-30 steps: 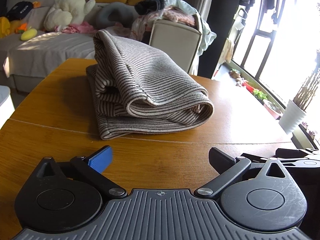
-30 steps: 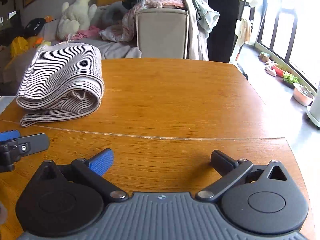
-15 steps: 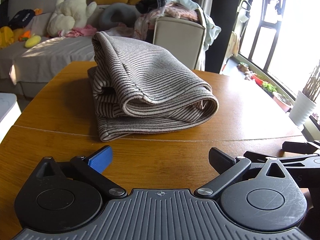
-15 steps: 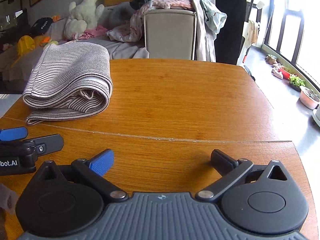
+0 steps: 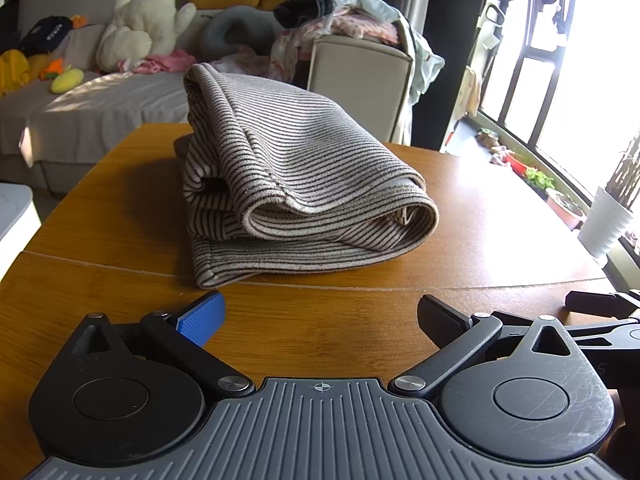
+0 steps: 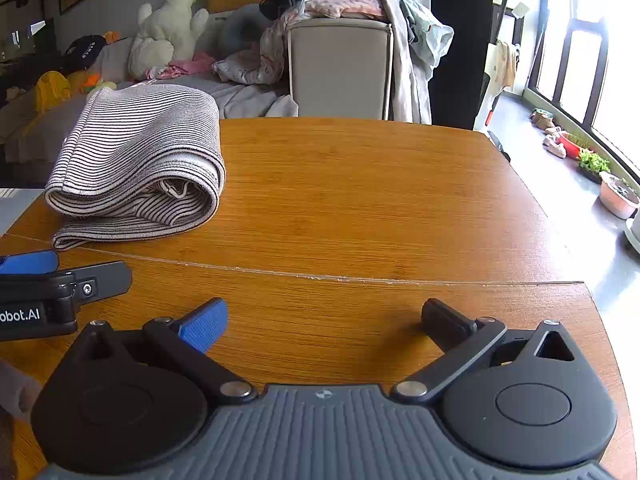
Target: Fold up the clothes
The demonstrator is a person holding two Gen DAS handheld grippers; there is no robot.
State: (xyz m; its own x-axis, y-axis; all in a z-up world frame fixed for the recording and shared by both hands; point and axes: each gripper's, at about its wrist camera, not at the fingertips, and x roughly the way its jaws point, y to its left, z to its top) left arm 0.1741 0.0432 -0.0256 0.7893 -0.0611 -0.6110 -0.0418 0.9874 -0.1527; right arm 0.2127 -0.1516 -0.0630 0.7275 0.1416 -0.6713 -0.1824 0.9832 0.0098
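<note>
A striped grey-and-black garment [image 5: 296,184] lies folded in a thick bundle on the wooden table [image 5: 480,220]; in the right wrist view the same garment [image 6: 140,164] sits at the far left. My left gripper [image 5: 320,316] is open, empty, a short way in front of the garment's near hem. My right gripper [image 6: 324,316] is open and empty over bare table, to the right of the garment. The left gripper's fingers [image 6: 72,276] show at the left edge of the right wrist view.
A beige chair [image 6: 340,68] heaped with clothes [image 6: 352,0] stands behind the table. A sofa [image 5: 80,112] with a plush toy [image 5: 148,16] lies at the back left. A white planter [image 5: 608,220] and window are to the right. The table's seam [image 6: 320,278] runs crosswise.
Both grippers have shifted slightly, so the garment sits a little further right in each view. The garment itself has not moved, and both grippers stay open.
</note>
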